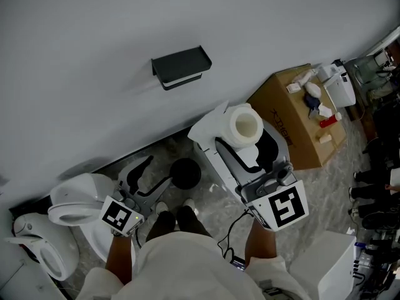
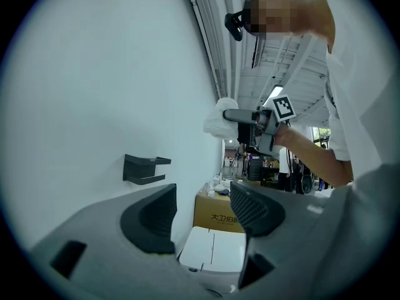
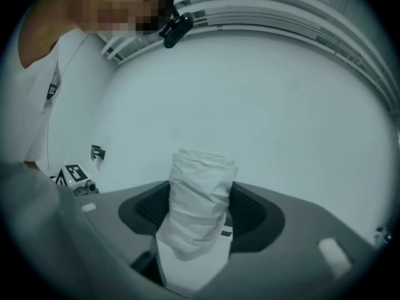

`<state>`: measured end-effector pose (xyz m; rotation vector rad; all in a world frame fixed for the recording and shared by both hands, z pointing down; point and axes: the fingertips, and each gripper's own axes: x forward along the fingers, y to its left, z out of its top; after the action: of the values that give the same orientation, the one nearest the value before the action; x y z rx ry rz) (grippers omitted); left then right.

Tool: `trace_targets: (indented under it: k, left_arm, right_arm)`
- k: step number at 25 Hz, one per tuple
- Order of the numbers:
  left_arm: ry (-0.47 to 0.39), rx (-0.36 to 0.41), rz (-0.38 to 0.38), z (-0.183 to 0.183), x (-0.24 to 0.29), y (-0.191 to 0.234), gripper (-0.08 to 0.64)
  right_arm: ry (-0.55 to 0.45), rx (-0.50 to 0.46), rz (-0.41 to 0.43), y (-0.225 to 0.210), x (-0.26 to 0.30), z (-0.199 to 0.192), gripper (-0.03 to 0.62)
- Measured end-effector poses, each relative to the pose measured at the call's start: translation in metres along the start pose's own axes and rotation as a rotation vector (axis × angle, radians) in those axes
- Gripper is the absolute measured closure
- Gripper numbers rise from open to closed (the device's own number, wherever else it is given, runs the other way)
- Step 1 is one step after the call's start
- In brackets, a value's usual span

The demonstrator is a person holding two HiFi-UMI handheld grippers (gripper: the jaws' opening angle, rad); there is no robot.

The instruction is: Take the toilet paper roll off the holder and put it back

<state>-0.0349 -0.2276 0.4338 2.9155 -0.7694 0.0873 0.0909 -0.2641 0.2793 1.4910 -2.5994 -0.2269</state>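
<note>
The black wall holder [image 1: 181, 67] hangs bare on the white wall; it also shows as the holder [image 2: 142, 169] in the left gripper view and, small, as the holder [image 3: 97, 152] in the right gripper view. A white toilet paper roll [image 1: 245, 125] stands upright between the jaws of my right gripper [image 1: 242, 139], below and right of the holder. Up close the crinkled roll [image 3: 200, 174] is pressed by both pads of the right gripper [image 3: 200, 210]. My left gripper [image 1: 156, 172] hangs low at the left, open. Nothing sits in the left gripper [image 2: 201, 214].
A white toilet [image 1: 69, 205] stands at lower left. A white bin [image 2: 212, 252] sits below the roll against the wall. A cardboard box [image 1: 294, 114] with bottles on top stands to the right. A black round object [image 1: 185, 172] lies on the floor.
</note>
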Motion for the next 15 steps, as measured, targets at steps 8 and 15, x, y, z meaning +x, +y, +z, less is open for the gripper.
trace_targets:
  k: [8,15]
  left_arm:
    - [0.022,-0.026,0.022,-0.015,0.004,0.015,0.305]
    - [0.043,-0.052,0.062,-0.027,0.002,0.032,0.305]
  right_arm:
    - [-0.029,-0.031,0.035,-0.019,0.061,-0.001,0.301]
    - [-0.028,-0.044,0.077,-0.033,0.128,-0.014,0.301]
